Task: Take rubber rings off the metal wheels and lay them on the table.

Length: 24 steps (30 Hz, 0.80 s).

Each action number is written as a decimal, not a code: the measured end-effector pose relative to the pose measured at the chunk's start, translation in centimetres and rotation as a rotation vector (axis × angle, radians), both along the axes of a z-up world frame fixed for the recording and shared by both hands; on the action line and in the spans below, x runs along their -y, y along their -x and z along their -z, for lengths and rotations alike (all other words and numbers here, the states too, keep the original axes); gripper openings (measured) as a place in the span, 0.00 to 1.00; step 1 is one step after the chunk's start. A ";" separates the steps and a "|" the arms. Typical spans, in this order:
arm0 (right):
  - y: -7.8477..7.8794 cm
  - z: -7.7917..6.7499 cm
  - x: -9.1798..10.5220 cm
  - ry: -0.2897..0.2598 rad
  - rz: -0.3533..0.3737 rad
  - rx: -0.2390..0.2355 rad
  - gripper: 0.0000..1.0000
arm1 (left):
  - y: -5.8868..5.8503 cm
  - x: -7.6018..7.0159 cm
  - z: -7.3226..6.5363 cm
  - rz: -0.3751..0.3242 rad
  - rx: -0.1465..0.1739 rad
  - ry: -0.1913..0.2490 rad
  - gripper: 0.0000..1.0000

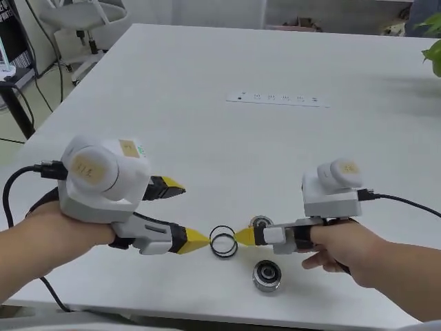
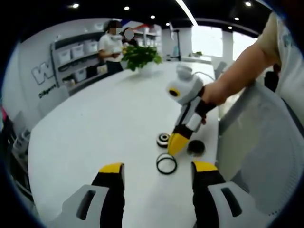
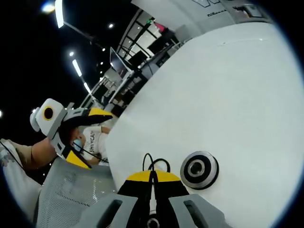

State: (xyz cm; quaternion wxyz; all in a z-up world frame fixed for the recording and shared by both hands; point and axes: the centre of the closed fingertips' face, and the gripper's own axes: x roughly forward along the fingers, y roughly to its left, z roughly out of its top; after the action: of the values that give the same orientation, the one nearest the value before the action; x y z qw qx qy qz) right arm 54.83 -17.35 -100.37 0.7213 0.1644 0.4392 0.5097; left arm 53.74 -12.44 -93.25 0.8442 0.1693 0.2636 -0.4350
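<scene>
At the lower centre of the head view, two thin black rubber rings (image 1: 223, 242) are lying overlapped on the white counter (image 1: 289, 158), between the tool tips. The right tool (image 1: 245, 236) is pressing its yellow jaws together at the rings' right edge; whether rubber is caught between them cannot be told. The left tool (image 1: 187, 212) is standing spread, holding nothing. A round metal wheel (image 1: 267, 274) is sitting lower right of the rings, a second wheel (image 1: 260, 222) just behind the right tool. The rings are probably light, soft and floppy, so pinching a single strand at the rim is looking best.
</scene>
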 end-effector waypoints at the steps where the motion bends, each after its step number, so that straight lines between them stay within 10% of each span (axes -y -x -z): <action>1: 0.0 0.1 0.0 0.002 0.001 -0.003 0.00 | 0.0 0.0 0.0 -0.001 -0.001 0.000 0.57; 24: 0.0 1.1 0.1 0.009 0.019 -0.040 0.00 | 0.2 -0.3 0.7 -0.004 -0.021 -0.012 0.56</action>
State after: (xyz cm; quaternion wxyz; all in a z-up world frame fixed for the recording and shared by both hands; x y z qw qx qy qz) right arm 54.83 -17.42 -101.45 0.7179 0.1757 0.4542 0.4974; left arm 53.53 -12.13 -93.99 0.8412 0.1691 0.2753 -0.4336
